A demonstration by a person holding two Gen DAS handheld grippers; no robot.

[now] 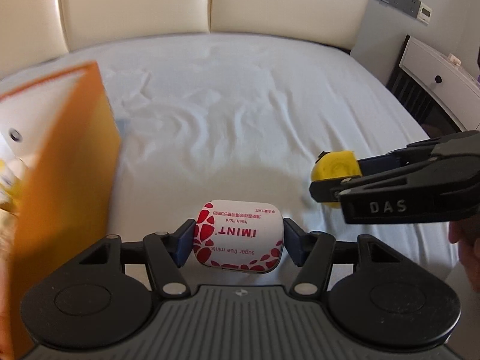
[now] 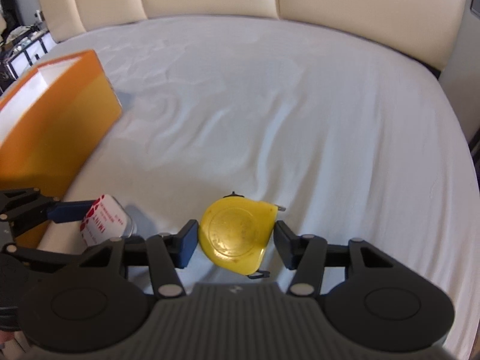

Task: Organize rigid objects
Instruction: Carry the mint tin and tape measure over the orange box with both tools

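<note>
My left gripper (image 1: pixel 238 241) is shut on a white and red I'MINT mint tin (image 1: pixel 238 237), held just above the white bed sheet (image 1: pixel 240 105). The tin also shows in the right wrist view (image 2: pixel 103 223), beside the orange box. My right gripper (image 2: pixel 235 237) is shut on a yellow tape measure (image 2: pixel 237 234) low over the sheet. It shows in the left wrist view (image 1: pixel 333 189) to the right, with the tape measure (image 1: pixel 334 166) between its fingers. An orange open-topped box (image 1: pixel 66 165) stands at the left; it also shows in the right wrist view (image 2: pixel 57 120).
A cream padded headboard (image 1: pixel 210 0) runs along the far edge of the bed. A white nightstand (image 1: pixel 435 72) stands past the bed's right edge. Some pale and yellow items (image 1: pixel 10 186) lie inside the box, blurred.
</note>
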